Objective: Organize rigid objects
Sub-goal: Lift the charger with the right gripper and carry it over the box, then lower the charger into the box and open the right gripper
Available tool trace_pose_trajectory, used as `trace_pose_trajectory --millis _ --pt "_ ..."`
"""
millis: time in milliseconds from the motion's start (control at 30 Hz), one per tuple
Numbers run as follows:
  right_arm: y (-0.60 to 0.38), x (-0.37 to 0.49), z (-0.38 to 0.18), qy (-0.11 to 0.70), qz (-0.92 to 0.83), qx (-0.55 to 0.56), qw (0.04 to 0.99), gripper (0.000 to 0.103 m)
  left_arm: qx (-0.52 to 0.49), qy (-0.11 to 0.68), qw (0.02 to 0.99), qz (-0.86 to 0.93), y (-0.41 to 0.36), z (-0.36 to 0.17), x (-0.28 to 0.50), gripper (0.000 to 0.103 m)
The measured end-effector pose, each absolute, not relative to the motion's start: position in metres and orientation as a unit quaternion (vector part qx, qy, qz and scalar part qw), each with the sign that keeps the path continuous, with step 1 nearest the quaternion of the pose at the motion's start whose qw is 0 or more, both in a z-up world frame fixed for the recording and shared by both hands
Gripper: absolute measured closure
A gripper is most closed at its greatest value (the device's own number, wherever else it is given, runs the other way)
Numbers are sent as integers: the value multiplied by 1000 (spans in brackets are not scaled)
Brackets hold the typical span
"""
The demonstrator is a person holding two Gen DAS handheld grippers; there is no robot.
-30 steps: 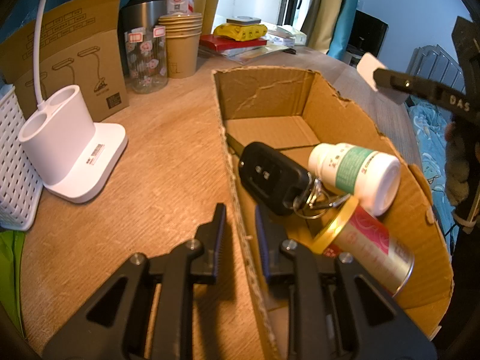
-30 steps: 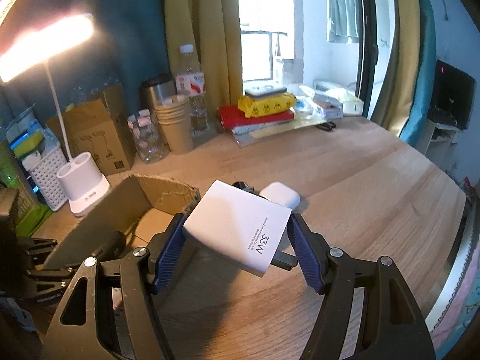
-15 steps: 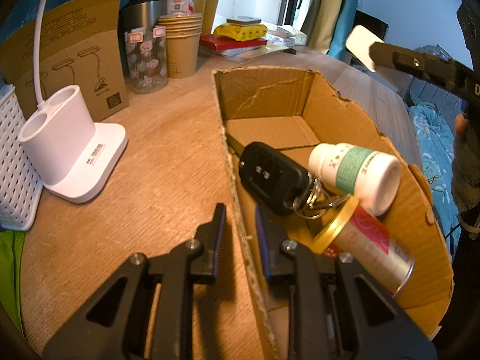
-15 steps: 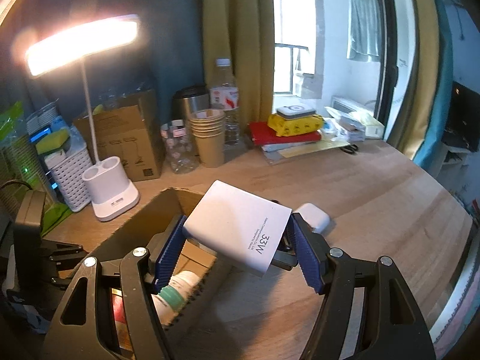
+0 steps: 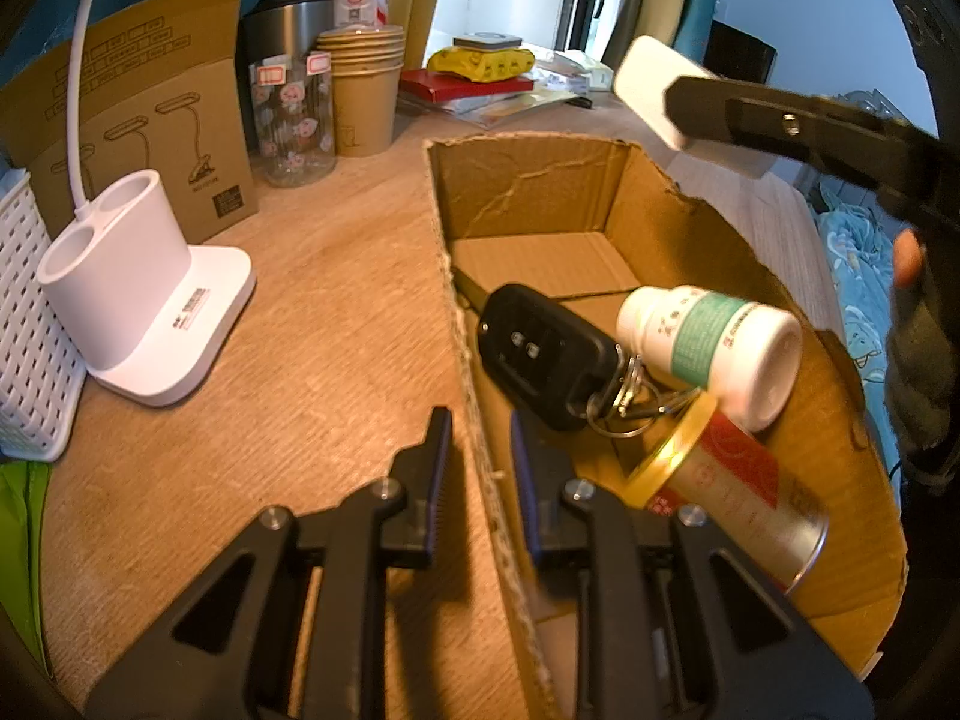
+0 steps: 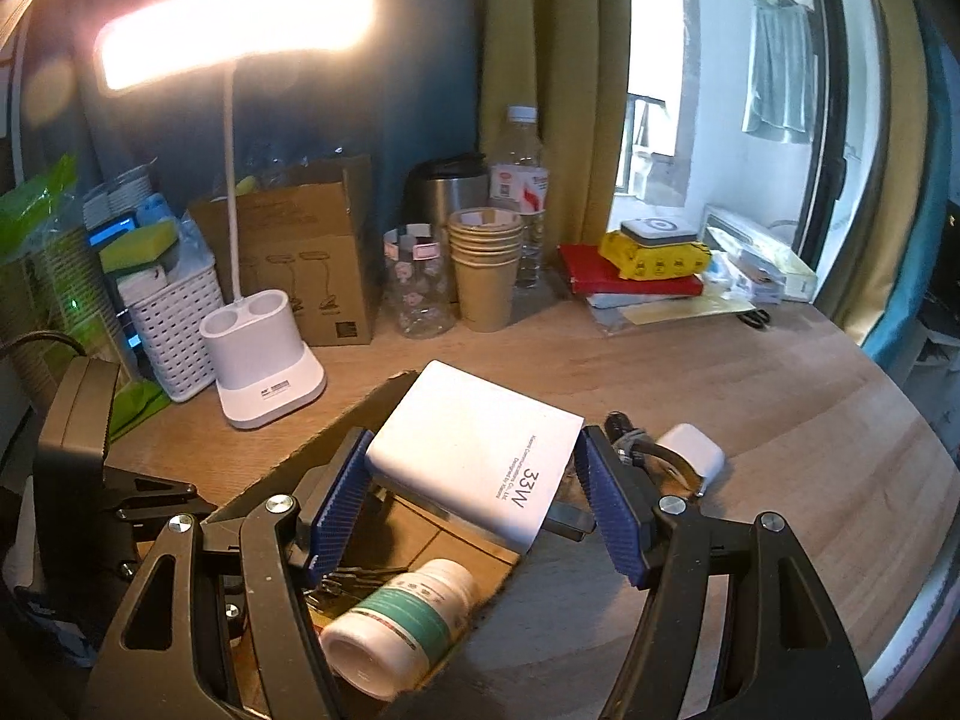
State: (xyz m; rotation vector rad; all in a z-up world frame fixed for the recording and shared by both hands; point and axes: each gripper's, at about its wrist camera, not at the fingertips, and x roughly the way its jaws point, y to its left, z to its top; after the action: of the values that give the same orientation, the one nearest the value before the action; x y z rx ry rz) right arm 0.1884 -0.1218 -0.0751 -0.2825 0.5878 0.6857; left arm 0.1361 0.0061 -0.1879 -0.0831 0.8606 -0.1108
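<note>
Two grippers working: my left gripper (image 5: 474, 450) pinches the cardboard box (image 5: 528, 192) wall to steady it; my right gripper (image 6: 474, 495), clamped on the white charger (image 6: 474, 450), hovers above the box for dropping.

One cardboard box (image 5: 600, 192) holds three items: one car key (image 5: 543, 354), one pill bottle (image 5: 714, 345), one can (image 5: 738, 498); paper cups (image 6: 485, 252), perhaps five.

Place: a lived-in home room, likely a bedroom
Bed: blue patterned bedding (image 5: 852, 276) beside the round wooden counter (image 6: 780, 372)
Window: mustard-yellow curtains (image 6: 540, 60)
Clutter: lit white desk lamp (image 6: 240, 30), stacked brown paper cups (image 6: 485, 264)
</note>
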Motion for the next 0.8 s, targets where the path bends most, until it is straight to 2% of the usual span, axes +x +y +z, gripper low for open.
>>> trace_pose_trajectory --millis 800 --pt "-88 201 -119 339 368 -188 845 31 -40 417 907 -54 6 -188 136 82"
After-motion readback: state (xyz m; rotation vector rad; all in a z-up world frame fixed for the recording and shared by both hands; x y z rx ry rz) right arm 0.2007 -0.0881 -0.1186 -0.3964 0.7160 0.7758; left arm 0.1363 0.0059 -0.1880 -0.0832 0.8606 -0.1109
